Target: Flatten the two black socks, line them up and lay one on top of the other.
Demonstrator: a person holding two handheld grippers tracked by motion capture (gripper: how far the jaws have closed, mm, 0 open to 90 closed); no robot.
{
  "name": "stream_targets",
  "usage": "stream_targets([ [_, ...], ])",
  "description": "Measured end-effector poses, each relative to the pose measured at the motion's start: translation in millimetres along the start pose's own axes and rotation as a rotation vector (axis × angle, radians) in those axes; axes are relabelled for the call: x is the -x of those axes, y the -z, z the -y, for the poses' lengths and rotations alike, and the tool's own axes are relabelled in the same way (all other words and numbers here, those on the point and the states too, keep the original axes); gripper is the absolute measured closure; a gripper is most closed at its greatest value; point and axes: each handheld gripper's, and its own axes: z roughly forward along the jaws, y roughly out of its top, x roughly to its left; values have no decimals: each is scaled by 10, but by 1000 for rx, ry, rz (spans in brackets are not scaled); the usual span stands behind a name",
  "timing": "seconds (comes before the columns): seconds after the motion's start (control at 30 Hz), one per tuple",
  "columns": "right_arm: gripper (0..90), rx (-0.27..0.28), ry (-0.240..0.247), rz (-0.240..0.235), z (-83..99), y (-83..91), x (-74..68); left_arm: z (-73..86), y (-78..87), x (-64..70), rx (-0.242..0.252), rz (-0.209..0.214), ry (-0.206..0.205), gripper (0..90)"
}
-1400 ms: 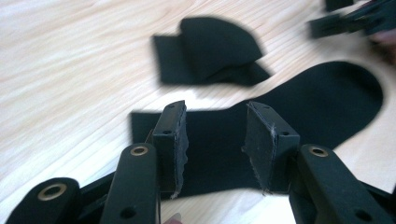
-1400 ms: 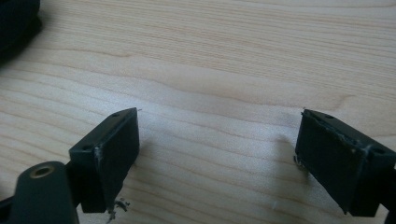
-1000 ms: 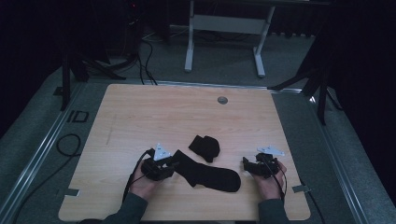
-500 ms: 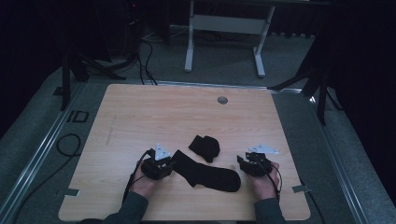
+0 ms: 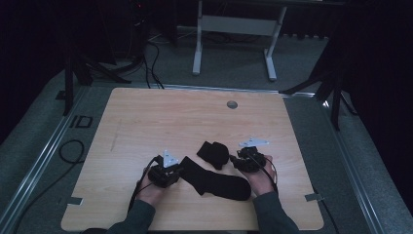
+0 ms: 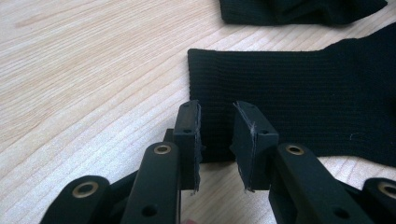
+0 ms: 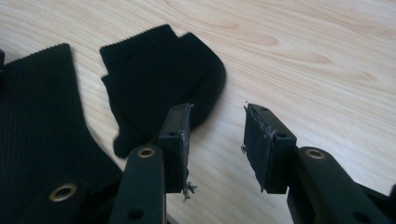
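A long black sock [image 5: 216, 180] lies flat on the wooden table [image 5: 160, 122] near its front edge. Its ribbed cuff [image 6: 289, 88] reaches up to my left gripper [image 5: 178, 170]. That gripper [image 6: 217, 135] is open, its jaws a little apart over the cuff's near corner. A smaller black sock [image 5: 214, 153], folded over on itself, lies just beyond the long one. My right gripper [image 5: 234, 159] is open beside it. In the right gripper view its left jaw overlaps the folded sock's [image 7: 159, 84] rounded edge, and bare wood shows between the fingertips [image 7: 217, 140].
A round grommet [image 5: 232, 104] sits in the table near its far edge. A white desk frame [image 5: 234, 29] and cables [image 5: 146, 53] stand on the floor beyond. Metal rails [image 5: 44, 156] run along both sides of the table.
My right gripper has moved left and slightly forward, up to the folded sock. The left gripper and both socks have stayed where they were.
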Motion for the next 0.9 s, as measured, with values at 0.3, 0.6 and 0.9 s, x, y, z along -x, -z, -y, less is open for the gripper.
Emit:
stream_targets([
  [0.3, 592, -67, -119, -59, -131, -328, 93, 3, -3, 8, -1, -5, -11, 717],
  [0.6, 855, -132, -93, -111, -209, -480, 57, 4, -8, 29, 0, -15, -23, 710],
  [0.9, 865, -101, -34, -138, -335, -399, -73, 4, -9, 28, 0, -15, -24, 709],
])
